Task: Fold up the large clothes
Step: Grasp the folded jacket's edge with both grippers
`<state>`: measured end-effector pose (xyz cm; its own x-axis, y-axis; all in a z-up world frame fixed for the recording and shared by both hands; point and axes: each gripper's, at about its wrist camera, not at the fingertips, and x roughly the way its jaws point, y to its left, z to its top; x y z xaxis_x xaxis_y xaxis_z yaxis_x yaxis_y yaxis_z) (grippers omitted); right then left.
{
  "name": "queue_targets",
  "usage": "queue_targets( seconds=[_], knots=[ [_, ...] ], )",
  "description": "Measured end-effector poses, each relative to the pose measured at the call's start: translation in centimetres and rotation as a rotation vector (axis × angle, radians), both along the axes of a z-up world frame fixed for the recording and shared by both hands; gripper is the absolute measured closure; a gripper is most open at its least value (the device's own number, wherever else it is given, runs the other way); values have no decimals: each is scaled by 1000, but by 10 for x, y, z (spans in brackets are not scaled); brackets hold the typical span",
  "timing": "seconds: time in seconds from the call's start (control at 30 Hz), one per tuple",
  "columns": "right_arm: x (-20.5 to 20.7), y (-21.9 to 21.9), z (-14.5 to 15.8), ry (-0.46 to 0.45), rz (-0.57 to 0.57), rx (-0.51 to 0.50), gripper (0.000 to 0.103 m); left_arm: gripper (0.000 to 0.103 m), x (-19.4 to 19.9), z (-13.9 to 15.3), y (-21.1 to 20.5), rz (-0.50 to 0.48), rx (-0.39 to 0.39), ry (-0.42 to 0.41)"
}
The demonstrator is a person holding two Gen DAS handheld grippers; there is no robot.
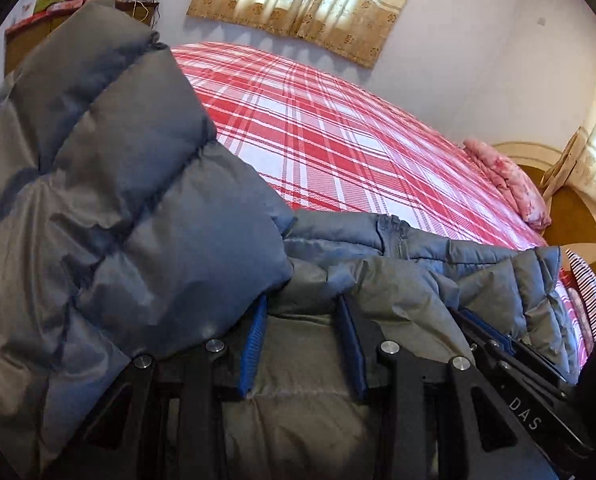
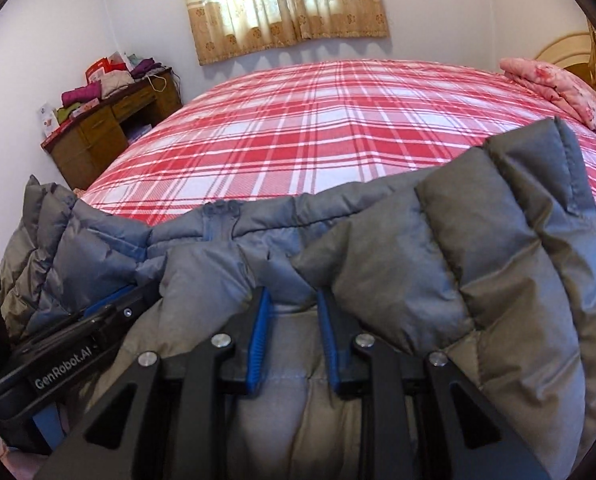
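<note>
A grey-blue quilted puffer jacket (image 1: pixel 130 208) is held up at the near edge of the bed, its zipper (image 1: pixel 391 236) facing the bed. My left gripper (image 1: pixel 303 304) is shut on a thick fold of the jacket, fabric bulging between its blue pads. My right gripper (image 2: pixel 292 298) is shut on another fold of the same jacket (image 2: pixel 477 248). The right gripper also shows at the right of the left wrist view (image 1: pixel 493 332). The left gripper shows at the left of the right wrist view (image 2: pixel 110 308). The two grippers are close side by side.
A bed with a red and white plaid sheet (image 2: pixel 317 120) lies ahead. A folded pink quilt (image 2: pixel 557 88) lies by the wooden headboard (image 1: pixel 577 216). A wooden desk (image 2: pixel 110 128) piled with clothes stands in the corner. A curtained window (image 2: pixel 286 0) is on the far wall.
</note>
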<state>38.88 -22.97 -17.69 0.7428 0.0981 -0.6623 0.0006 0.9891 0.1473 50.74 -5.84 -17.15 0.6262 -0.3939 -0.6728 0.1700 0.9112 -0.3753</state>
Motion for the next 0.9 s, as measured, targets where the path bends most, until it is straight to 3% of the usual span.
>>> queue_targets(
  seconds=[0.1, 0.23, 0.37, 0.43, 0.63, 0.8, 0.9],
  knots=[
    [-2, -12, 11, 35, -7, 52, 77, 65, 1, -1, 2, 0, -6, 2],
    [-33, -63, 41, -66, -150, 60, 72, 65, -1, 0, 3, 0, -8, 2],
    [-37, -101, 22, -7, -251, 11, 73, 65, -1, 1, 2, 0, 5, 0],
    [-40, -113, 2, -13, -249, 63, 77, 65, -2, 1, 1, -2, 4, -2],
    [-44, -128, -7, -32, -251, 170, 79, 65, -1, 2, -4, -1, 34, -3],
    [-42, -123, -3, -11, -249, 153, 79, 65, 1, 4, -16, 4, 66, -1],
    [-47, -124, 9, -7, -239, 165, 78, 65, 3, 8, -26, -15, 124, 15]
  ],
)
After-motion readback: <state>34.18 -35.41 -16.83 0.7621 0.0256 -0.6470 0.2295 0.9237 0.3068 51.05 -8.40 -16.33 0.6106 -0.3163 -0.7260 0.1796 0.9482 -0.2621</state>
